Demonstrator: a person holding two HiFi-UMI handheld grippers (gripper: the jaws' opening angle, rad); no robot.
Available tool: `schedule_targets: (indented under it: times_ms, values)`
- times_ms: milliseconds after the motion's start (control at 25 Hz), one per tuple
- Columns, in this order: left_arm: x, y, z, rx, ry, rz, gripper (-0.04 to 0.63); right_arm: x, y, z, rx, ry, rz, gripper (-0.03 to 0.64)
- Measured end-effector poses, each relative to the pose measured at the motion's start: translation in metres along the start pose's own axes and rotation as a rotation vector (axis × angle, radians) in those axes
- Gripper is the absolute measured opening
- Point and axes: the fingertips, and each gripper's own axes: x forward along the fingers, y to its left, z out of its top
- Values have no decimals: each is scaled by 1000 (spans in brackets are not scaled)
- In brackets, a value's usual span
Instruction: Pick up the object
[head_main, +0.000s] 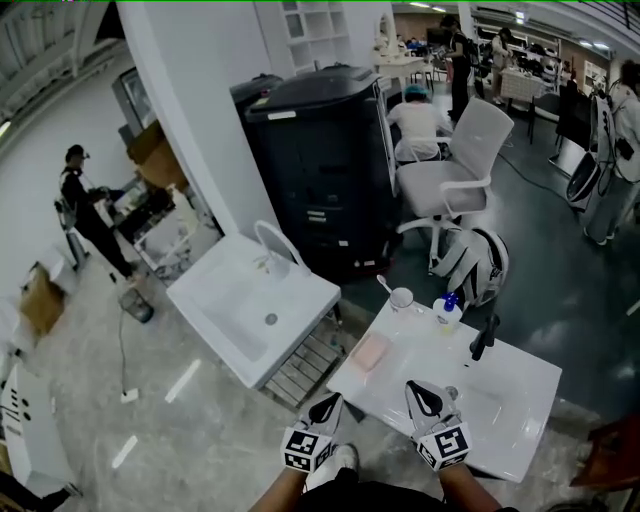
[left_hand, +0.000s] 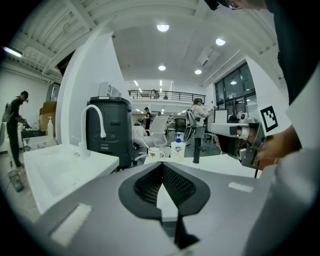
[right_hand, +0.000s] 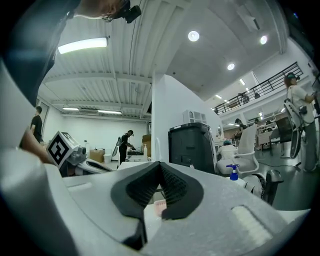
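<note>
Well, the pink pad lies flat on the white basin top, near its left edge — a cup and a soap bottle stand beyond. Your left gripper and right gripper hang nearer you, both pressed together — empty.

Lower right: the sink is white, the little block pink (very pale), the tap black, the bottle top blue.
</note>
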Motion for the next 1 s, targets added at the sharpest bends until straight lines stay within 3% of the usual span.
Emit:
schedule_targets:
  times_ms: [240,680,1000]
  values:
    - [35,29,16,10,-19,-76,18,32,-13,5,-21,18,-68,3]
    - [79,57,12,15,53,-212,18,65,-34,-1,-2,41,-238,3]
    - [101,71,3,32,69,-254,37,64,-39,-11,2,79,-318,3]
